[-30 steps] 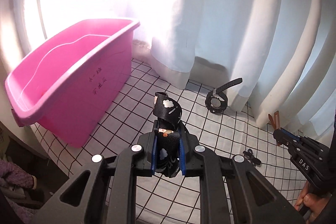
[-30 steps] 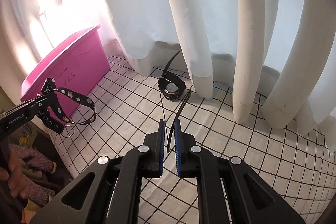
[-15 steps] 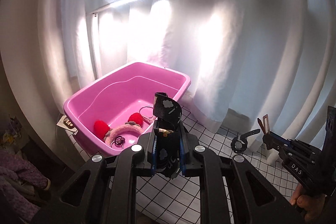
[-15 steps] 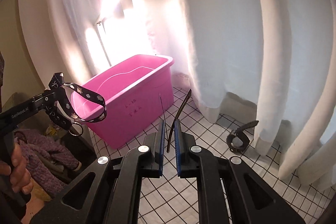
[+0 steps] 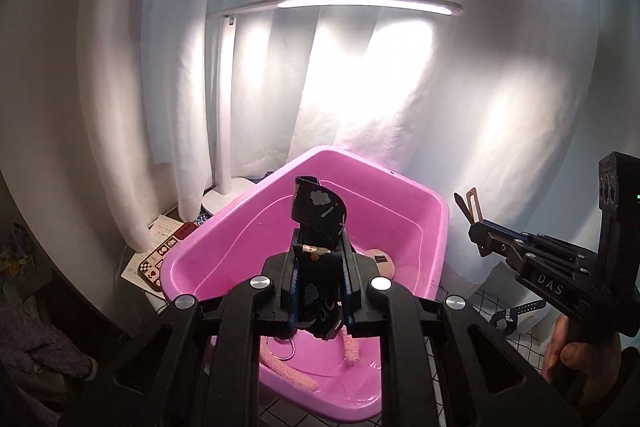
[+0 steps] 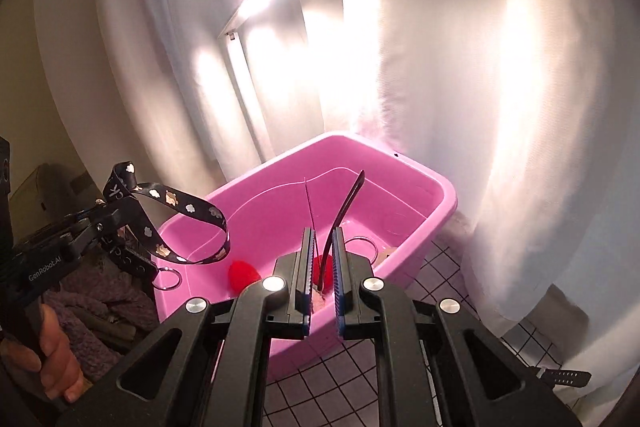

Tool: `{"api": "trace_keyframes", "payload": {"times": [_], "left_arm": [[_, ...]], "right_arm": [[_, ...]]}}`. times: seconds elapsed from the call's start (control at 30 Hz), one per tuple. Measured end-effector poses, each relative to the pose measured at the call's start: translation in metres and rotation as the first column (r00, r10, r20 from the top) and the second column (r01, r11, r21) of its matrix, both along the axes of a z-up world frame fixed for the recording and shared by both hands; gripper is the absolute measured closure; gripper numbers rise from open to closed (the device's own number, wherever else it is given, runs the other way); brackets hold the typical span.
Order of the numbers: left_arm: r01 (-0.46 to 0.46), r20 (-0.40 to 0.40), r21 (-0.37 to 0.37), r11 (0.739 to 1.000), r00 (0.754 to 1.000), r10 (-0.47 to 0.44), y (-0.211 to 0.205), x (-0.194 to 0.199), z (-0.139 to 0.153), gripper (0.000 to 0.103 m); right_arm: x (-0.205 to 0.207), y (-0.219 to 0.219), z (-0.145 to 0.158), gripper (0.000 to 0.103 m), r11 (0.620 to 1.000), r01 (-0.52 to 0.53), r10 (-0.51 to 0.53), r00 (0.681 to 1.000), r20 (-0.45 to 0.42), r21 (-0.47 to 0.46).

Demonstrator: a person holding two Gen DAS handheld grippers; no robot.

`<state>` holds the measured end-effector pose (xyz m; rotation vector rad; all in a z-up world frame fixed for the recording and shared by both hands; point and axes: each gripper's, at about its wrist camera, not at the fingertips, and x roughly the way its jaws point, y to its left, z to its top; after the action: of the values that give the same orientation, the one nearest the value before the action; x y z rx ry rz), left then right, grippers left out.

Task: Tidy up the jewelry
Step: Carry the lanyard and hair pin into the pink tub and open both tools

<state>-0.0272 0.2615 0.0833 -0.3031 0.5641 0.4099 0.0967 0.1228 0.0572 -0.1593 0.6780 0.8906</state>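
- The left gripper (image 5: 320,291) was clenched on a black patterned lanyard (image 5: 318,211), whose loop stood up above the pink tub (image 5: 432,203); in the right wrist view the lanyard (image 6: 180,207) and its key ring (image 6: 167,278) hung just over the tub's left rim.
- The right gripper (image 6: 322,259) was clamped on a thin dark strap (image 6: 348,203), held over the pink tub (image 6: 448,195) interior.
- Inside lay a pink fuzzy band (image 5: 288,371), red pompoms (image 6: 242,273) and a metal ring (image 6: 362,247), leaving bare floor at the far end.
- White curtains (image 5: 460,107) pressed close behind the tub's far rim; a lamp (image 5: 360,3) arm reached overhead.
- A gridded cloth (image 6: 440,267) lay open right of the tub, with a black watch strap (image 6: 566,378) near the curtain hem.
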Motion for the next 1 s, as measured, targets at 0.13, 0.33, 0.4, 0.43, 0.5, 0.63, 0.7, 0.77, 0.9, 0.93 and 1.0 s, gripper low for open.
{"api": "trace_keyframes", "payload": {"times": [0.13, 0.33, 0.4, 0.43, 0.5, 0.63, 0.7, 0.77, 0.9, 0.93, 1.0], "left_arm": [[0.019, -0.080, -0.058, 0.998, 0.997, -0.023, 0.026, 0.021, -0.032, 0.087], [0.023, -0.178, -0.141, 0.990, 0.983, -0.048, 0.050, 0.043, -0.071, 0.087], [0.021, -0.209, -0.165, 0.986, 0.976, -0.056, 0.056, 0.050, -0.083, 0.087], [0.020, -0.223, -0.177, 0.984, 0.973, -0.060, 0.059, 0.052, -0.087, 0.087], [0.019, -0.246, -0.189, 0.982, 0.967, -0.066, 0.062, 0.056, -0.095, 0.087], [0.015, -0.284, -0.198, 0.980, 0.956, -0.072, 0.067, 0.063, -0.103, 0.086], [0.014, -0.293, -0.203, 0.979, 0.953, -0.074, 0.069, 0.065, -0.105, 0.086], [0.015, -0.300, -0.201, 0.980, 0.951, -0.076, 0.069, 0.066, -0.105, 0.086], [0.016, -0.315, -0.187, 0.982, 0.946, -0.075, 0.066, 0.067, -0.105, 0.072], [0.012, -0.317, -0.184, 0.983, 0.946, -0.070, 0.066, 0.067, -0.105, 0.052], [0.019, -0.310, -0.151, 0.988, 0.948, -0.065, 0.062, 0.066, -0.100, 0.035]], "right_arm": [[0.029, 0.047, -0.021, 0.094, 0.996, -0.037, 0.031, 0.997, -0.074, -0.086], [0.067, 0.094, -0.055, 0.094, 0.974, -0.056, 0.018, 0.985, -0.170, -0.220], [0.078, 0.102, -0.066, 0.094, 0.962, -0.060, 0.005, 0.979, -0.203, -0.266], [0.081, 0.104, -0.071, 0.094, 0.957, -0.060, -0.003, 0.976, -0.217, -0.283], [0.089, 0.108, -0.080, 0.094, 0.948, -0.065, -0.014, 0.969, -0.246, -0.312], [0.100, 0.114, -0.090, 0.094, 0.939, -0.065, -0.029, 0.964, -0.266, -0.338], [0.103, 0.117, -0.092, 0.094, 0.936, -0.060, -0.036, 0.964, -0.265, -0.346], [0.103, 0.119, -0.091, 0.094, 0.935, -0.056, -0.041, 0.964, -0.264, -0.349], [0.107, 0.119, -0.093, 0.078, 0.932, -0.044, -0.054, 0.965, -0.257, -0.360], [0.107, 0.119, -0.093, 0.070, 0.932, -0.039, -0.057, 0.965, -0.255, -0.359], [0.108, 0.118, -0.093, 0.061, 0.935, -0.037, -0.059, 0.965, -0.256, -0.353]]}}
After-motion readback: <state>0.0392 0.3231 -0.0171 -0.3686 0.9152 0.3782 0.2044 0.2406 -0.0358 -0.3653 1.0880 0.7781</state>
